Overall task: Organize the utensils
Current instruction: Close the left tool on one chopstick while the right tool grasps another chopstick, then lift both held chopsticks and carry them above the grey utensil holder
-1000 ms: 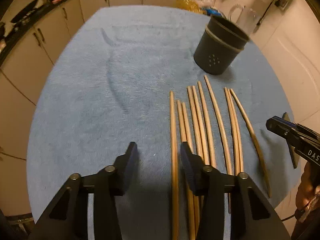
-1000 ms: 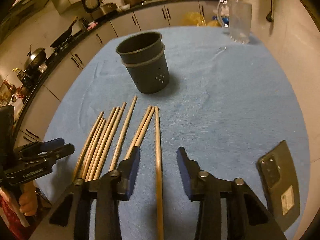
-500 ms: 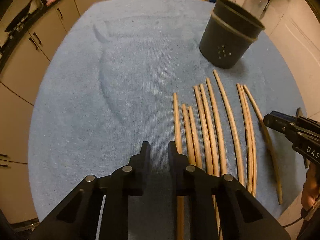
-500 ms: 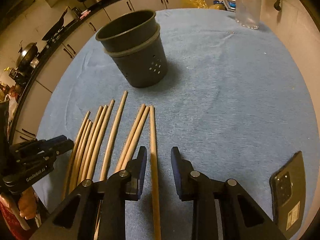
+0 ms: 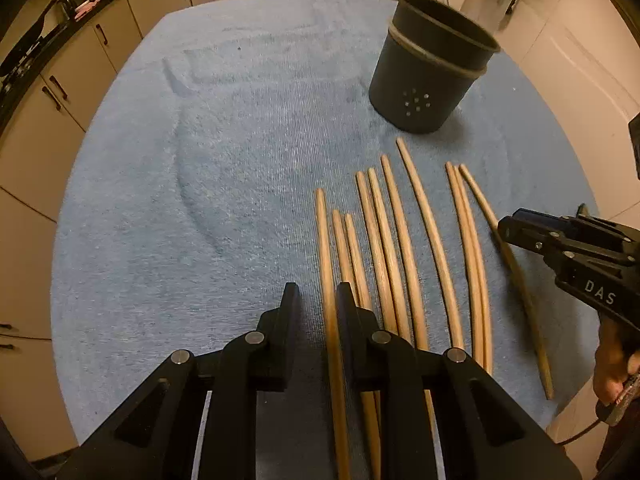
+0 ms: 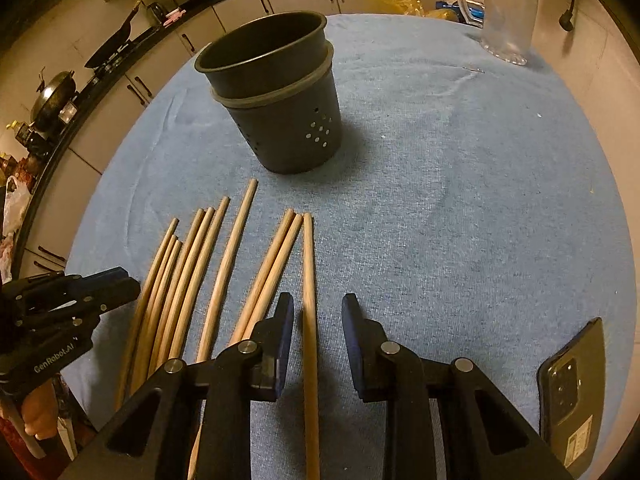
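the wooden chopsticks [image 5: 404, 240] are lying in a loose row on the blue towel [image 5: 200, 168] that is covering the worktop, their tips pointing toward the dark perforated holder [image 5: 428, 80], which is standing upright just beyond them and apart from them. the leftmost chopstick [image 5: 326, 280] is running between the fingers of the left gripper [image 5: 317, 300]; its jaws have just been closing and are now standing narrow, the stick lying close against the right-hand finger with a gap on the other side, so the pads are not pinching it. the rightmost chopstick [image 6: 309, 300] is lying between the fingers of the right gripper [image 6: 317, 312]; those jaws have also just been closing, yet clear space is showing on both sides of the stick, so they are sitting spread around it without gripping. both grippers are pointing steeply down over the near ends of the row.

each gripper is showing at the edge of the other's view, with a hand [image 5: 614, 364] wrapping its handle. a dark phone [image 6: 572, 392] is lying flat on the towel to the right of the right gripper, well apart from the chopsticks. a clear glass pitcher [image 6: 504, 16] is standing at the far edge of the worktop, and cabinets [image 5: 92, 64] are lining the room behind.
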